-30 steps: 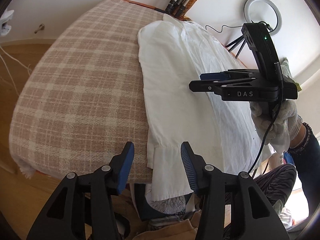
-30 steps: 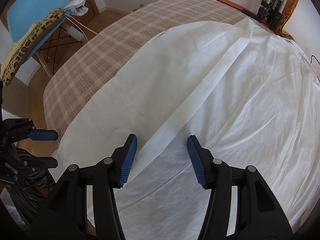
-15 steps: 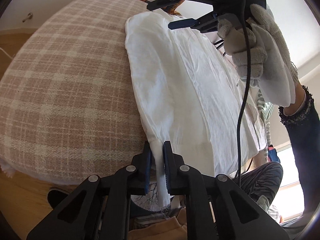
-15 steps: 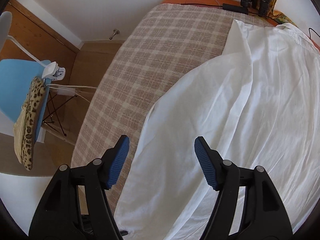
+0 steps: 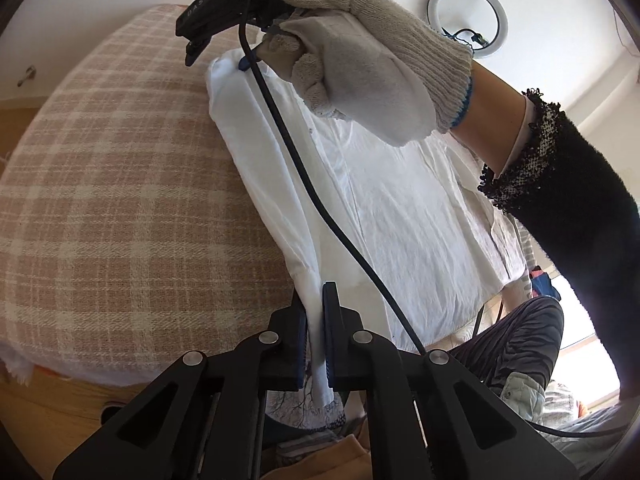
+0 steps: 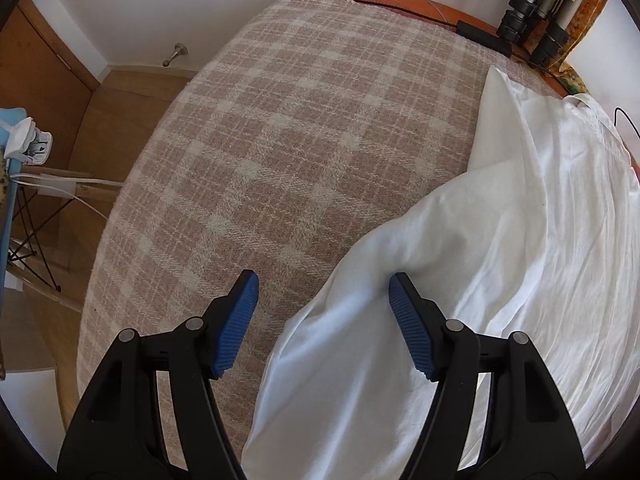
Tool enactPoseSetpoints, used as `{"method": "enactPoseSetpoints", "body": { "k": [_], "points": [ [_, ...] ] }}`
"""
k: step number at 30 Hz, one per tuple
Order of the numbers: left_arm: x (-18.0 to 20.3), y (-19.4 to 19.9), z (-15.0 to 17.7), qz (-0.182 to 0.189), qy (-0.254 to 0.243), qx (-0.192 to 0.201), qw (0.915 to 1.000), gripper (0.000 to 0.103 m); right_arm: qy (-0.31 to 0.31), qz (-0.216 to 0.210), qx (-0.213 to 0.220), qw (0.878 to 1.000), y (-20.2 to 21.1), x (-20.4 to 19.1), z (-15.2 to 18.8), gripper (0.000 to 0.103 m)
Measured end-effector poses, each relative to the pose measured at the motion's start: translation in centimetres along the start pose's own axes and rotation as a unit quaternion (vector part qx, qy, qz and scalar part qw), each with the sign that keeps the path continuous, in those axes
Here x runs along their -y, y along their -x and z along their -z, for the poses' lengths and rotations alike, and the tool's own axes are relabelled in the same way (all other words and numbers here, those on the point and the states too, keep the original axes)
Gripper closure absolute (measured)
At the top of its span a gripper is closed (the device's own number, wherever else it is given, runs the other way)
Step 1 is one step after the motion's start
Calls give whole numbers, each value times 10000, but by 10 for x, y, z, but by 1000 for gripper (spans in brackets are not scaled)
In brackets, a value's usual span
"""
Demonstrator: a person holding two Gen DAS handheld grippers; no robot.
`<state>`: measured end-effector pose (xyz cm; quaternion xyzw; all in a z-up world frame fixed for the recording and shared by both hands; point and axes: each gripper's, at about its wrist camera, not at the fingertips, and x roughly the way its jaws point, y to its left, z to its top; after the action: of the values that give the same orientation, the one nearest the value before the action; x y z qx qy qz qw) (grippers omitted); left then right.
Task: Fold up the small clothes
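Note:
A white shirt (image 5: pixel 400 208) lies spread on a table under a pink checked cloth (image 5: pixel 120 200). Its sleeve runs along the shirt's left edge to the near table edge. My left gripper (image 5: pixel 314 292) is shut on the sleeve's cuff end, and the fabric hangs down between the pads. At the shirt's far end, a gloved hand (image 5: pixel 360 52) holds my right gripper (image 5: pixel 216 60). In the right wrist view that gripper (image 6: pixel 322 292) stands open and points steeply down over the shirt's (image 6: pixel 520 240) edge. The raised sleeve fold (image 6: pixel 360 340) lies partly between its jaws, and the pads are not pressing on it.
Tripod legs (image 6: pixel 536 28) and a black power strip (image 6: pixel 480 36) stand at the table's far edge. A blue chair (image 6: pixel 8 184) with white cables is on the floor to the left. A ring light (image 5: pixel 466 16) hangs on the wall. The person's knees (image 5: pixel 516 336) are at the near right.
My left gripper has shut on the sleeve cuff and lifted it slightly. The right gripper swept across the shirt to its far left edge, rolled, and widened its jaws.

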<state>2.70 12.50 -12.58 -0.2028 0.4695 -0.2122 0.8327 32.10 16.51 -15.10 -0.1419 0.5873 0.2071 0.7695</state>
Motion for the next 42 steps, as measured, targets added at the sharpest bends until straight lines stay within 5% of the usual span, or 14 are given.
{"method": "enactPoseSetpoints", "body": {
  "k": [3,7,10,11,17,23,42],
  "points": [
    [7,-2,1,16,-111,8,9999,98,79,6,83,9999,0,0,3,34],
    [10,-3,0,-70,-168,2,9998,98,316,438,195,9984,-1,-7,9,67],
    [10,-2,-1,-212,-227,30,9995,98,231,379,217,9988,2,4,9,95],
    [11,-3,1,-299,-235,40,9993,98,113,218,226,9994,3,11,7,97],
    [-3,4,2,-629,-175,87,9978,98,-749,-1189,544,9886,27,64,7,98],
    [13,1,3,-533,-389,110,9978,98,-1109,-1825,807,9736,45,101,21,98],
    [78,-34,-6,-69,-1052,-166,9943,98,-1257,-1626,1166,9717,81,177,59,98]
  ]
}}
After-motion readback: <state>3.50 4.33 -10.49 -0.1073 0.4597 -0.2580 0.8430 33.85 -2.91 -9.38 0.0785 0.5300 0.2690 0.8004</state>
